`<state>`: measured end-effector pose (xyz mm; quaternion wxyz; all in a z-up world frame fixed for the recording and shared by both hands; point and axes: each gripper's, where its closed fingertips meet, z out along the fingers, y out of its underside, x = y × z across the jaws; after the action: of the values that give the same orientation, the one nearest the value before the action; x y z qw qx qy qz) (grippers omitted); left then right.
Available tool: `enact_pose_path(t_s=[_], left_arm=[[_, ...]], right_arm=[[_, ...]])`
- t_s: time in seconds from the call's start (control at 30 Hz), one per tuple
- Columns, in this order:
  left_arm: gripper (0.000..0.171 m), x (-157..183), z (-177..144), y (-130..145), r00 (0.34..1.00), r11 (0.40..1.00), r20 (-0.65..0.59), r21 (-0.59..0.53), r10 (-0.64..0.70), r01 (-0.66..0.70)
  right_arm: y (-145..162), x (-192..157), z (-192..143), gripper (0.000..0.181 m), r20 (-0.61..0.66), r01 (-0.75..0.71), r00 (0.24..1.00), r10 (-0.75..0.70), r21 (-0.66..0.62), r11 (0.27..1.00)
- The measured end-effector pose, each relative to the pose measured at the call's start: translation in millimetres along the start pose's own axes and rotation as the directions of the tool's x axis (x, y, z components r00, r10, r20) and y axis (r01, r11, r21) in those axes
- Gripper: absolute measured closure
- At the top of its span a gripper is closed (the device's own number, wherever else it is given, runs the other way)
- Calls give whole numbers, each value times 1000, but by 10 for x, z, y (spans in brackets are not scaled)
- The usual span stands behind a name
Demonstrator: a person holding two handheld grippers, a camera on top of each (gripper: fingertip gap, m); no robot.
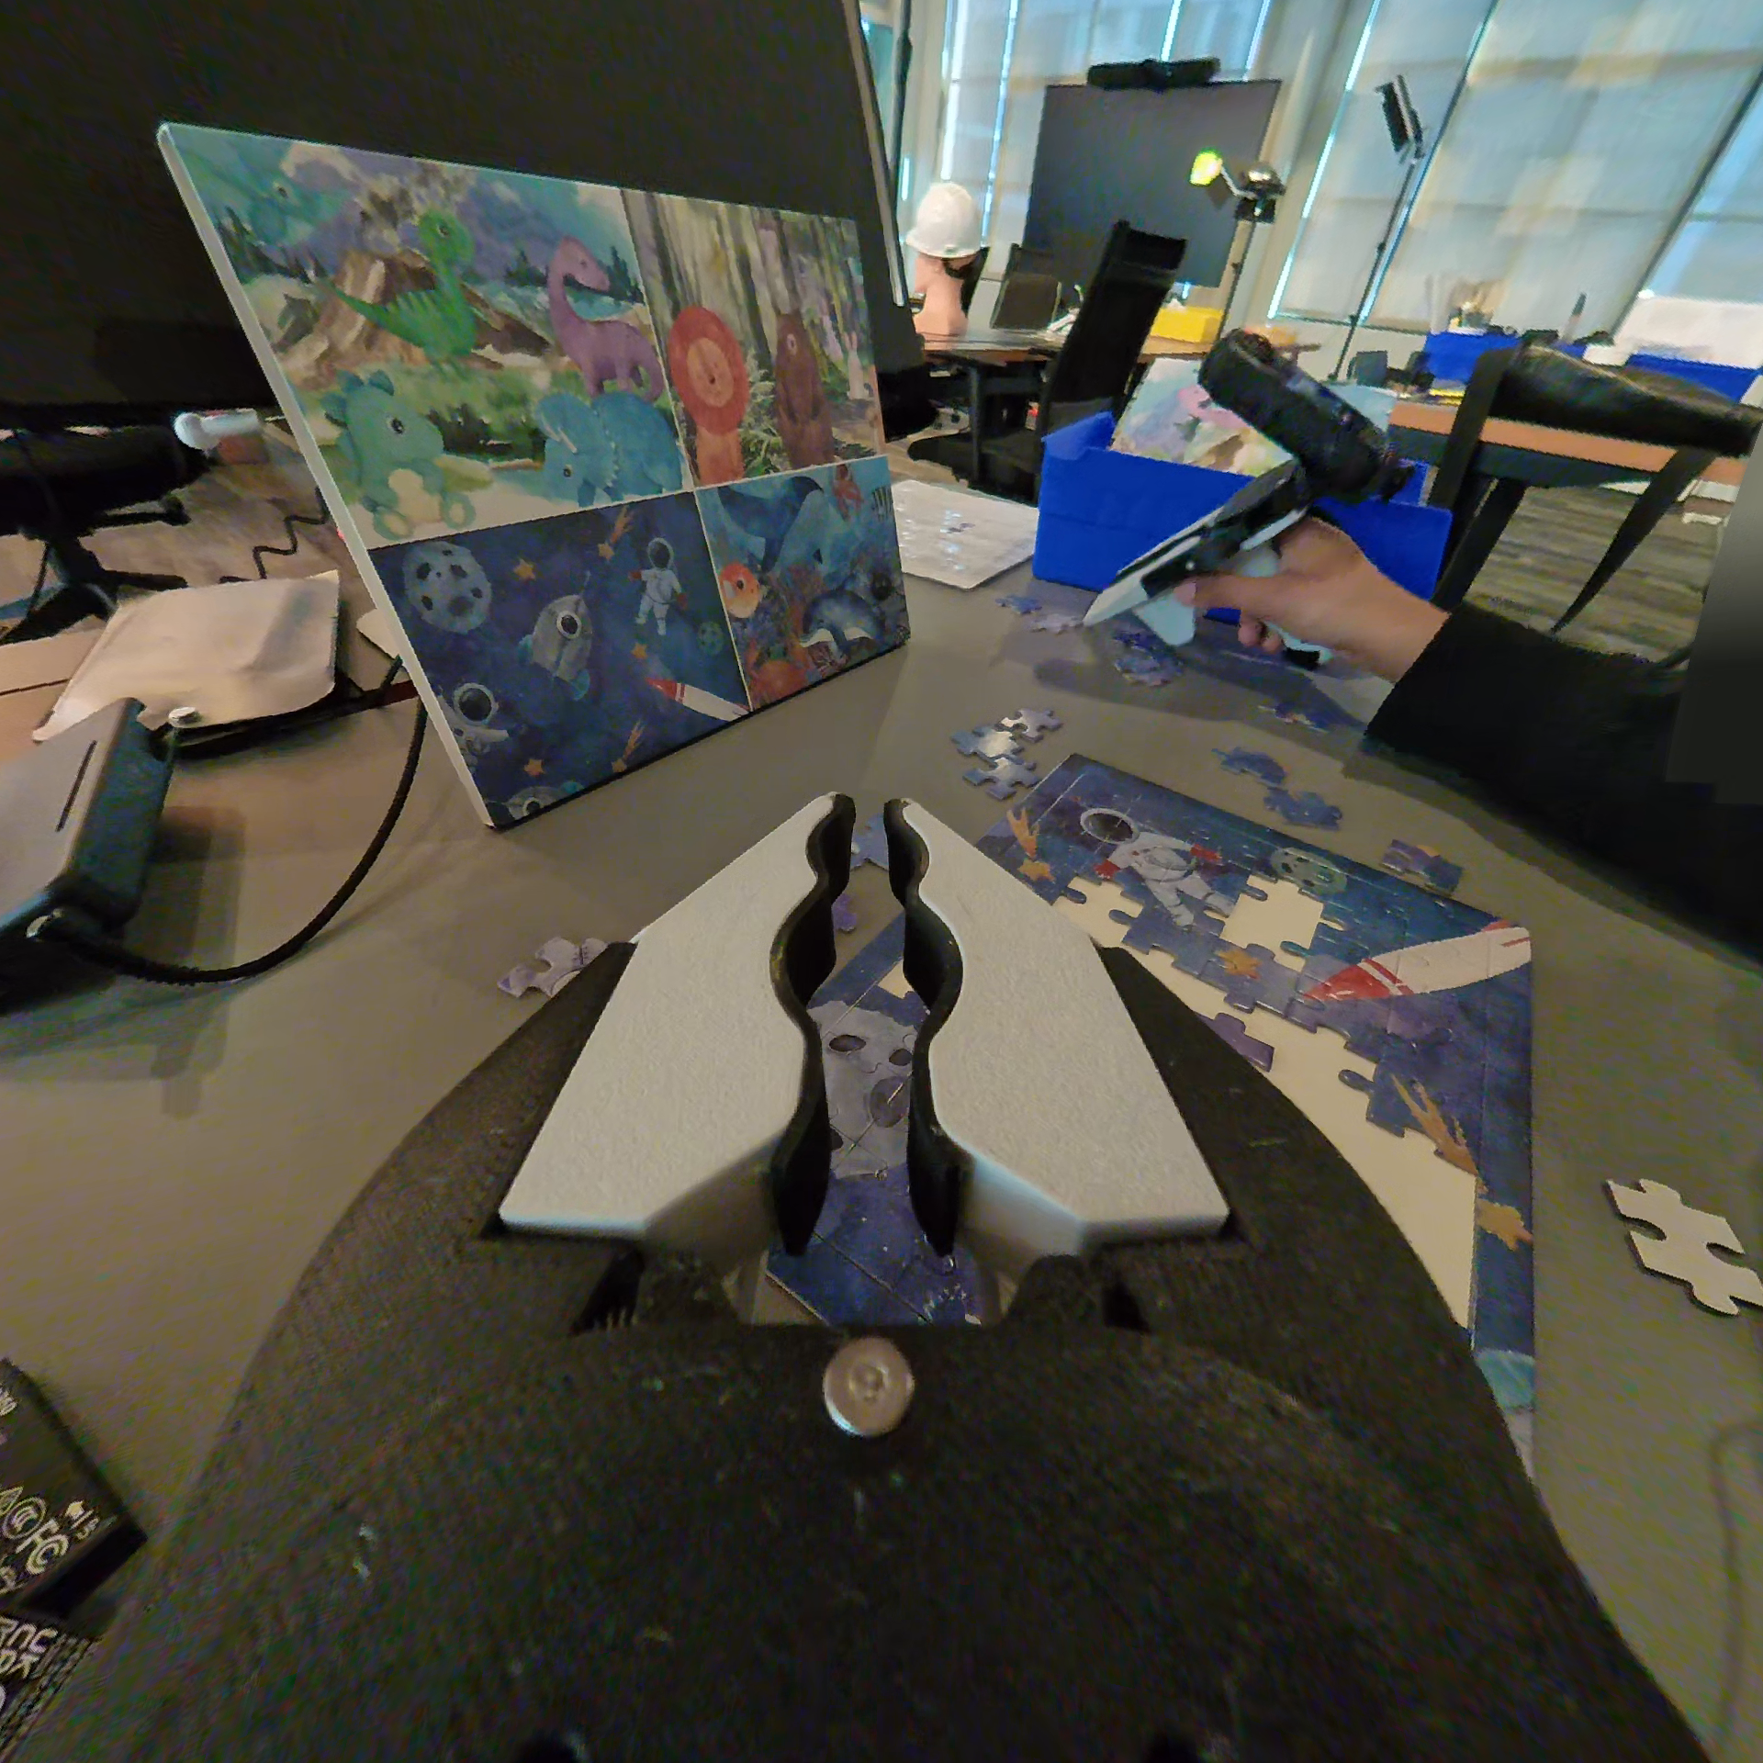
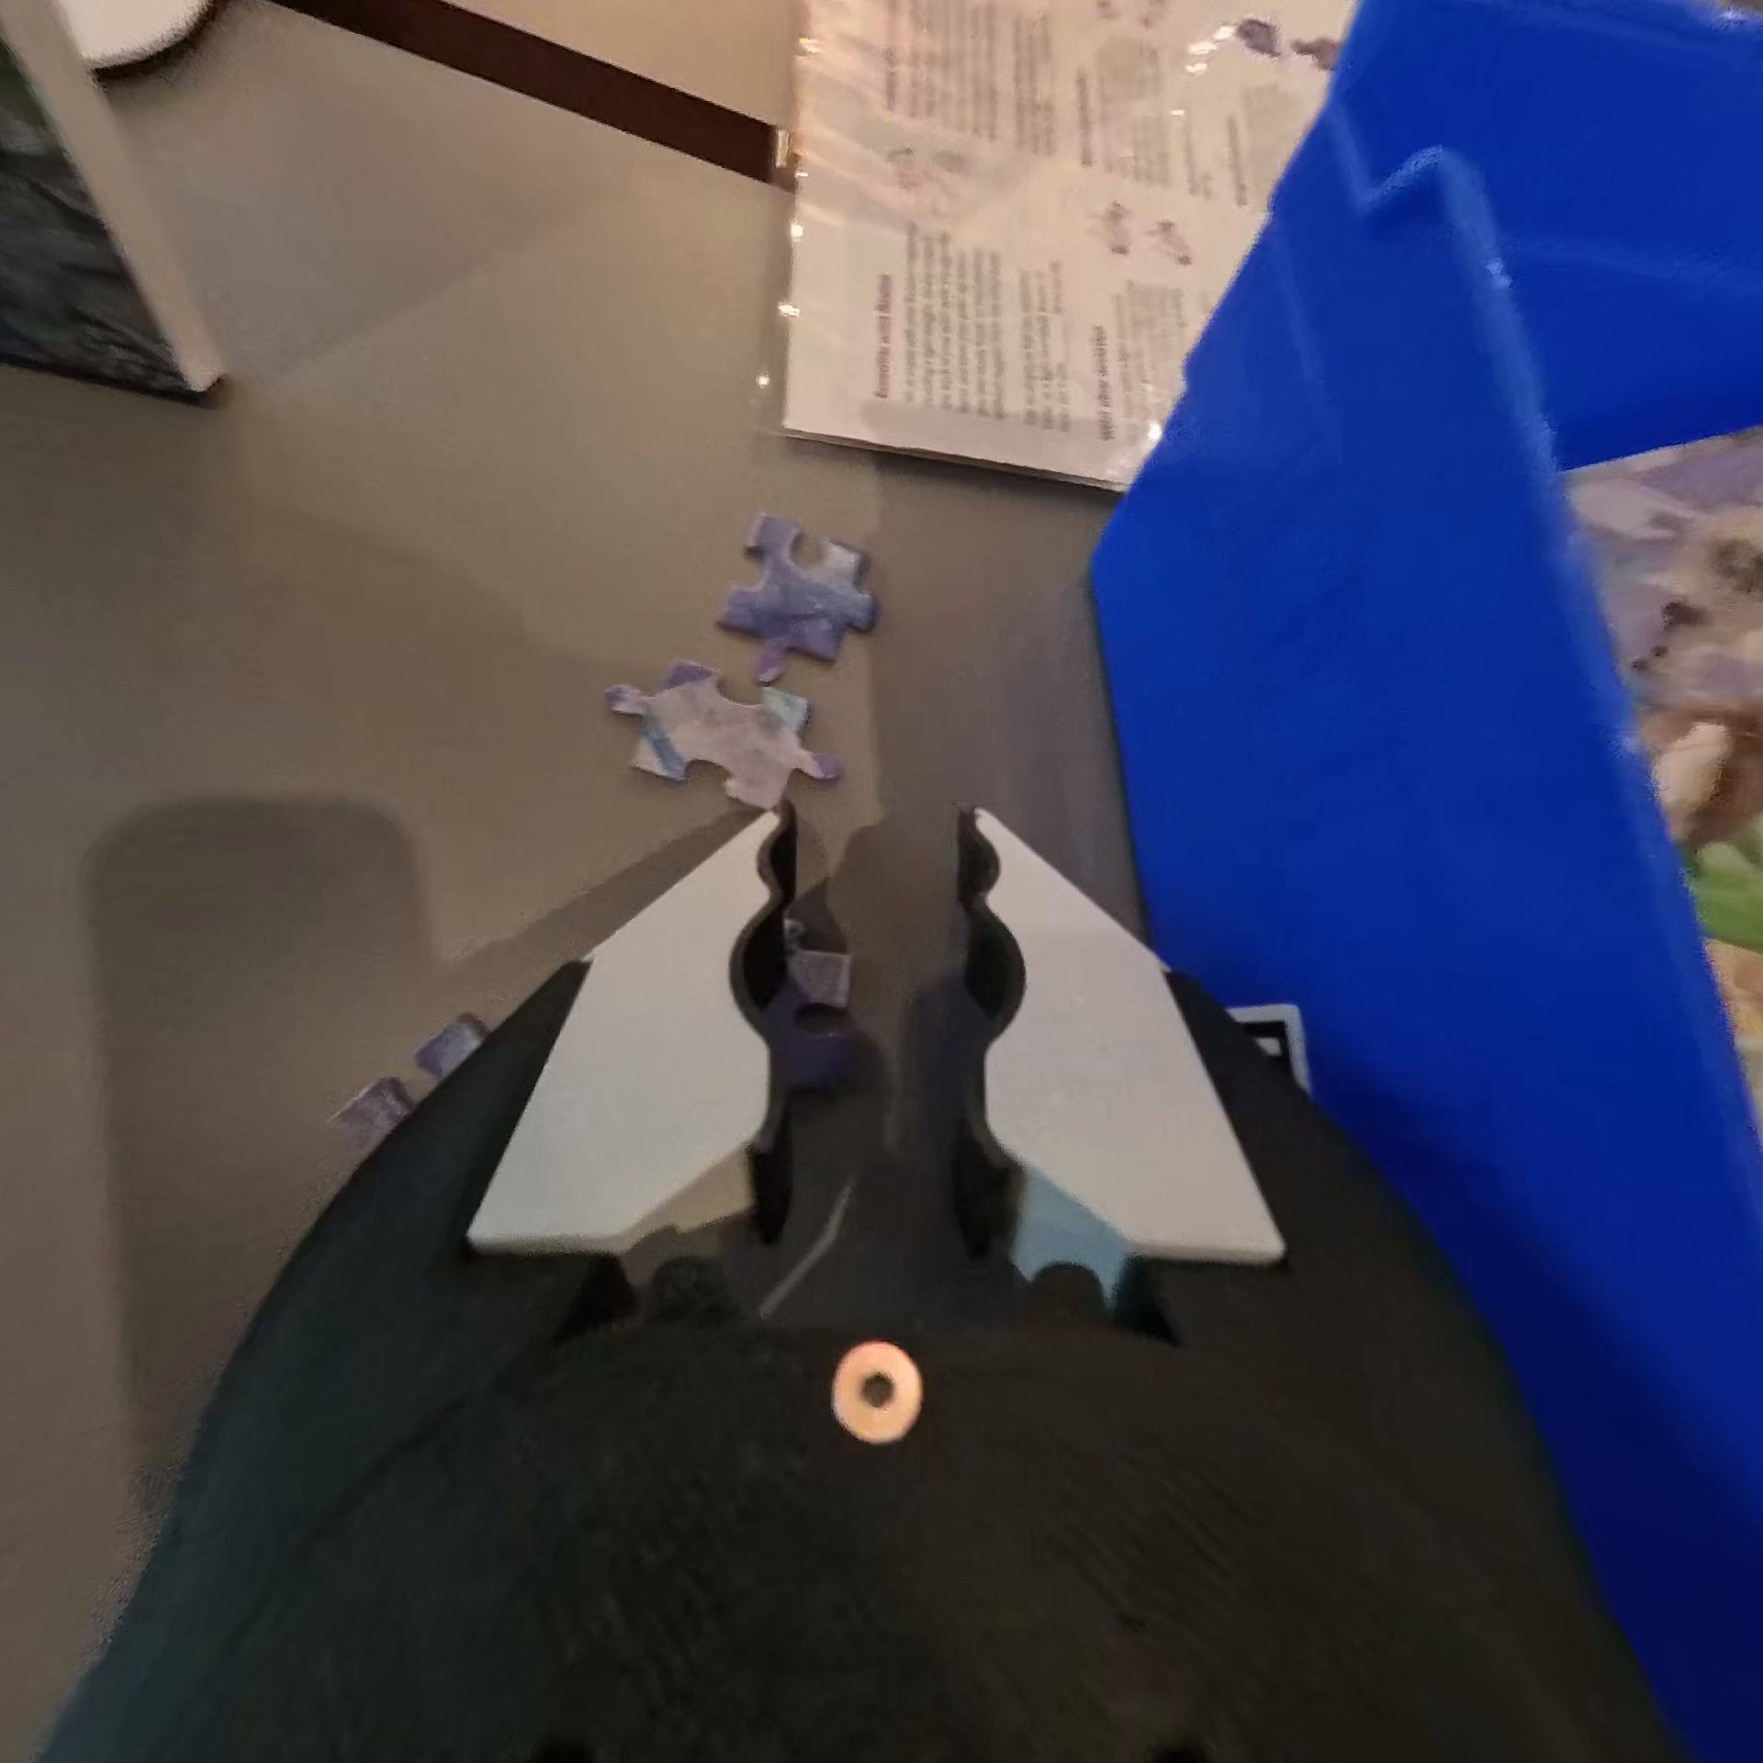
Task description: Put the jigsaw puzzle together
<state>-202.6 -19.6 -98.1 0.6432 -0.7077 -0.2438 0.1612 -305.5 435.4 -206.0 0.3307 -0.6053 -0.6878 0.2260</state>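
A partly assembled space jigsaw puzzle [image 1: 1336, 964] lies flat on the grey table [image 1: 334, 1097], with white gaps in its middle. My left gripper [image 1: 870, 811] hovers over its left part, jaws almost together with nothing between them. My right gripper [image 1: 1097, 612], held by a hand, points down at loose pieces by the blue bin. In the right wrist view it [image 2: 873, 822] is open and empty just above the table. Two loose blue pieces [image 2: 801, 596] [image 2: 720, 735] lie just ahead of it. Another piece [image 2: 816, 1011] lies on the table below the fingers.
A picture board [image 1: 534, 429] leans upright at the left. A blue bin [image 2: 1383, 668] stands close on the right gripper's right, a printed sheet [image 2: 1002, 238] beyond. Loose pieces [image 1: 1002, 749] [image 1: 1278, 787] and a face-down white one [image 1: 1684, 1240] lie around the puzzle. A black device with cable [image 1: 76, 840] is left. The left gripper's tips are roughly 50 centimeters from the right gripper's.
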Motion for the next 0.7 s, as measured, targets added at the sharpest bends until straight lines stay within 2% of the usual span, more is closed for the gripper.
enact_pose_path(t_s=[0.07, 0.17, 0.3, 0.43, 0.47, 0.7], left_arm=[[168, 0, 0, 1, 1000, 1000, 0, 0, 0, 0], [167, -2, 4, 6, 1000, 1000, 1, -3, 1, -1], [167, -6, 5, 8, 1000, 1000, 2, -4, -1, 1], [167, -8, 5, 6, 1000, 1000, 1, -4, -2, 2], [167, -5, 4, 5, 1000, 1000, 0, -3, -3, 3], [167, -4, 1, 5, 1000, 1000, 1, -2, -2, 2]], right_arm=[[-33, 15, -2, 143, -8, -20, 1000, 20, 26, 999], [-158, -175, -4, 131, 92, -71, 994, 64, 80, 994], [-161, -284, 127, 120, 125, -63, 990, 57, 45, 997], [-163, -305, 152, 134, 178, -86, 981, 78, 37, 996], [-160, -319, 141, 149, 197, -76, 978, 67, 40, 996], [-135, -475, 63, 150, 277, -30, 961, 16, 47, 998]])
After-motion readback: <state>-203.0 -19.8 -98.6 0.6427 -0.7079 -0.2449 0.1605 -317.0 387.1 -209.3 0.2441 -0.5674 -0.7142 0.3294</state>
